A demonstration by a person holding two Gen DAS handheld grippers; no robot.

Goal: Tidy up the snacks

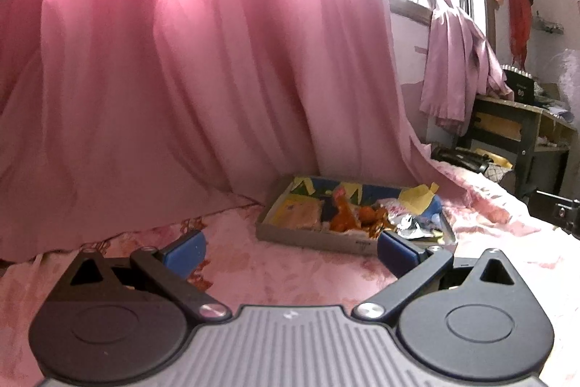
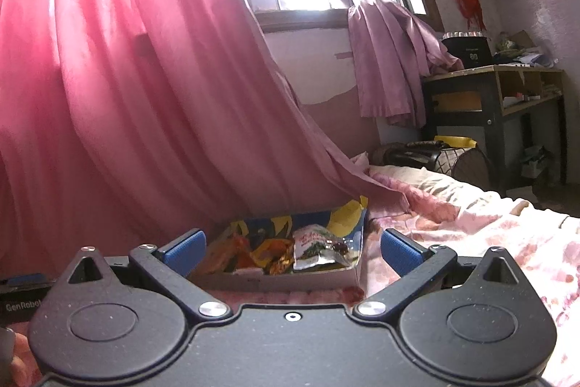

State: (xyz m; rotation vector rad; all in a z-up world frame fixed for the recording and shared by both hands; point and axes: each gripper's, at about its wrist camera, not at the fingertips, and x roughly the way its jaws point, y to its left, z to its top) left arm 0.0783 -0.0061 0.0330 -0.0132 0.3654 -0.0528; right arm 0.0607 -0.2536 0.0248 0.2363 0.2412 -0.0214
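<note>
Spread right gripper (image 2: 290, 251), snack box (image 2: 308, 280) probably lengthwise toward curtain (image 2: 127, 78)

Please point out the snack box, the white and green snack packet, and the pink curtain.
snack box (image 2: 290, 280), right wrist view, grey front wall.
white and green snack packet (image 2: 313, 247), right wrist view, packet's middle.
pink curtain (image 1: 163, 78), left wrist view, central folds.

Pink floral bed (image 1: 290, 278), snack box (image 1: 326, 238) on it

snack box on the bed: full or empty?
Partly full. The open box holds several packets: a white-and-green packet and orange wrappers lie inside it. Both grippers are open, holding nothing.
</note>
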